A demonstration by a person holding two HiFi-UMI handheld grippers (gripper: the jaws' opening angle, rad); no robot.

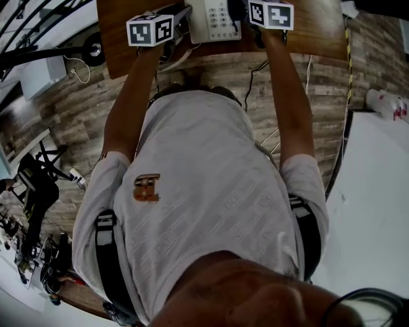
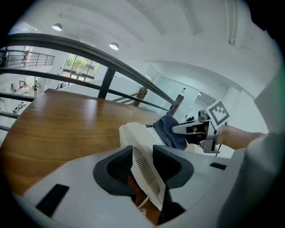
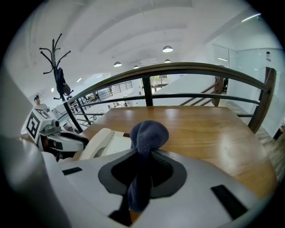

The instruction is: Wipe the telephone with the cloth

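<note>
A cream telephone [image 1: 214, 19] sits on the wooden table [image 1: 128, 45] at the top of the head view. My left gripper [image 2: 144, 168] is shut on the telephone's [image 2: 139, 141] near side edge, with the ribbed casing between its jaws. My right gripper [image 3: 142, 171] is shut on a dark blue cloth [image 3: 148, 136], which bunches up above the jaws. In the left gripper view the cloth [image 2: 171, 130] lies against the telephone's top. The telephone [image 3: 103, 142] shows to the left in the right gripper view.
A curved dark railing [image 3: 178, 71] runs behind the table's far edge. Cables [image 1: 259, 70] hang below the table over the plank floor [image 1: 211, 70]. A white surface [image 1: 377, 211] lies at the right, and a coat stand [image 3: 58, 71] is at the far left.
</note>
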